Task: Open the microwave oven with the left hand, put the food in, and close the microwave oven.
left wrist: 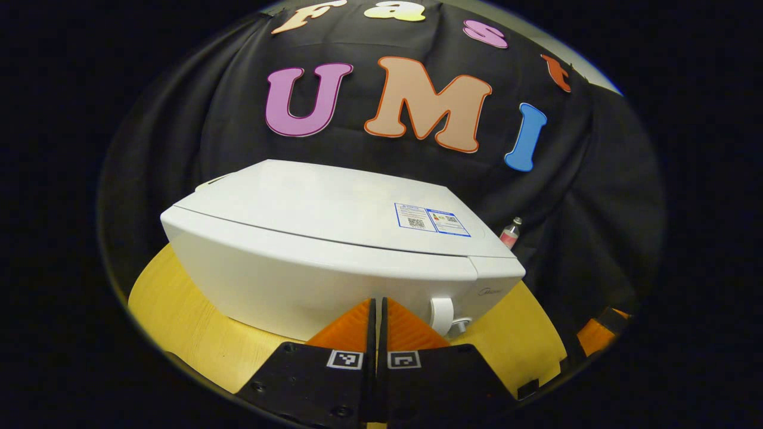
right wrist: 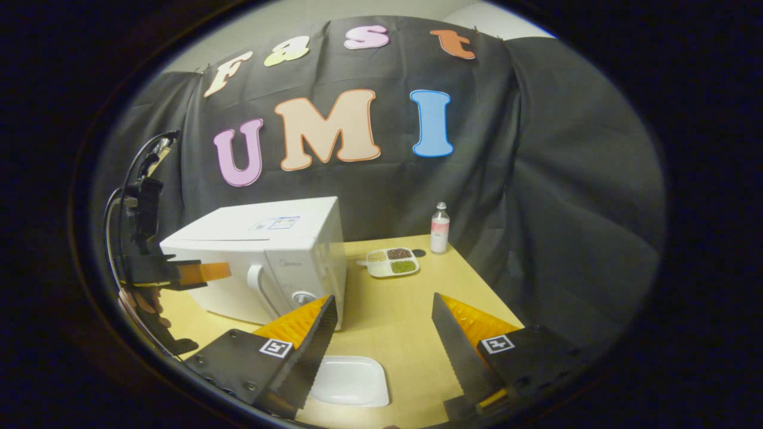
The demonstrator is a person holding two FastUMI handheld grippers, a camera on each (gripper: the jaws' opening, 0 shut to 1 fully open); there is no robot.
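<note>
Desk (right wrist: 411, 310) is seen carrying the white microwave (right wrist: 262, 256) at its left — door judged shut, so nothing is counted done. Divided food tray (right wrist: 392, 262) is placed just beside it, near a small bottle (right wrist: 440, 227); an empty white plate (right wrist: 350, 381) is noted nearer. Left tongs (left wrist: 377, 316) are closed on nothing, by the handle (left wrist: 442, 314); right tongs (right wrist: 381, 333) are held wide apart, empty. Opening, loading, closing — all left.

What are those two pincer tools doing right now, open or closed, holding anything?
Left tool: closed, nothing between its fingers, in front of the microwave.
Right tool: open, holding nothing, above the white plate.
</note>
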